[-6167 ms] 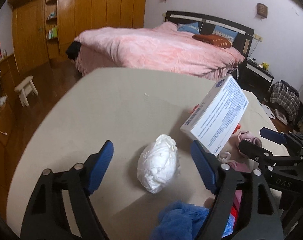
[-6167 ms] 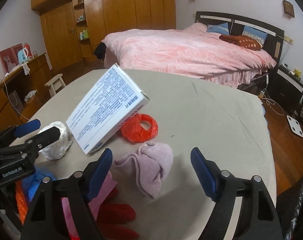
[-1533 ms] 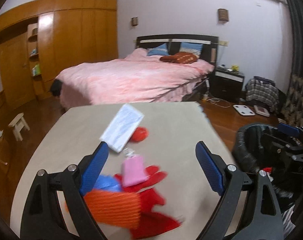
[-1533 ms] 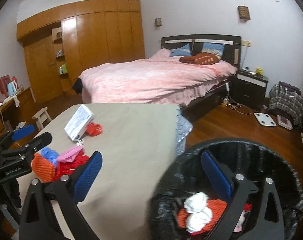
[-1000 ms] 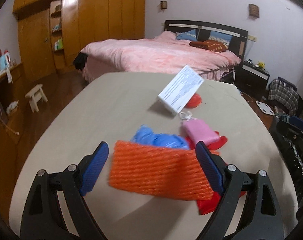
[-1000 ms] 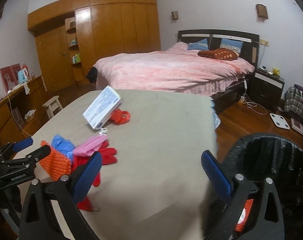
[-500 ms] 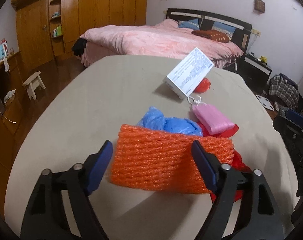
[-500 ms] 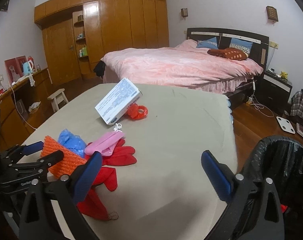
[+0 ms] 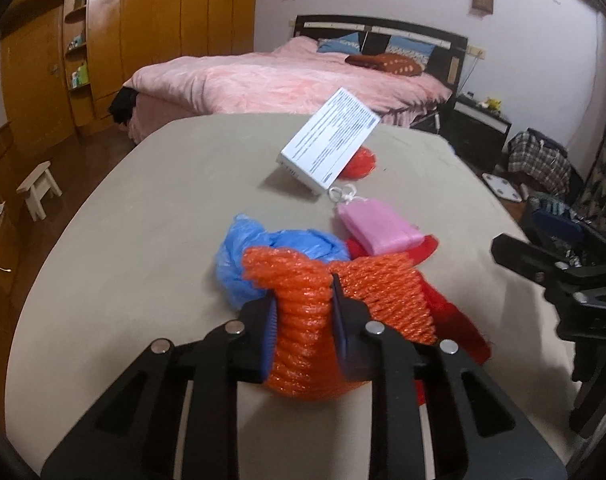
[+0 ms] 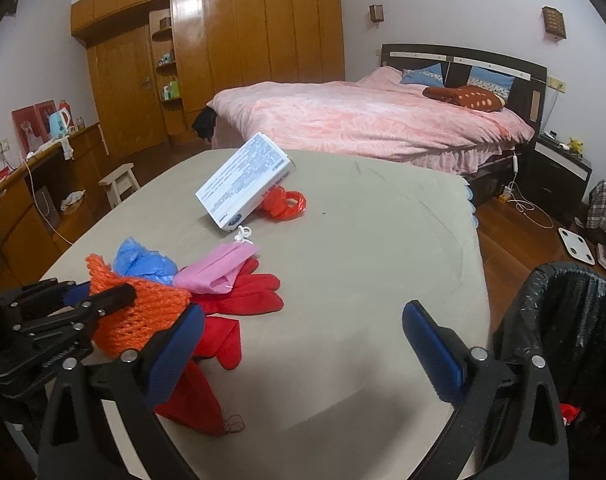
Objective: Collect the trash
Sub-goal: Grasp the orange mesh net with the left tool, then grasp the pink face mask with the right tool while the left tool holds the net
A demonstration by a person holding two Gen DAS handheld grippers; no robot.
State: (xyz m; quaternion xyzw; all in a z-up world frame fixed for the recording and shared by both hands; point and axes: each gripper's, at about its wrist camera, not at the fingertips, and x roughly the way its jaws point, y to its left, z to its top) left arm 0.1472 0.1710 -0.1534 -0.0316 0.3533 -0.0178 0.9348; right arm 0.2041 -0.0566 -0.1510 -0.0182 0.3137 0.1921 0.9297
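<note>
An orange foam net [image 9: 383,292] lies at the near end of the beige table [image 9: 163,200], on a pile of trash. My left gripper [image 9: 303,292] is closing on it, and its blue pads pinch the net's bunched middle. The right wrist view shows the same net [image 10: 143,308] in the left gripper [image 10: 99,296]. Behind the net are a blue plastic bag [image 9: 239,260], a pink mask [image 9: 379,228] and red gloves [image 10: 243,296]. My right gripper [image 10: 303,316] hangs open over bare table with nothing between its fingers.
A white printed box [image 9: 329,144] leans on a red plastic scrap [image 9: 361,164] farther up the table. A black-lined trash bin [image 10: 563,320] stands off the table's right edge with trash inside. Beyond are a pink bed [image 10: 363,120] and a wooden wardrobe.
My left gripper's jaws went from wide apart around the orange net to pinched on its middle, bunching it up. The right wrist view swung slightly from the bin toward the table.
</note>
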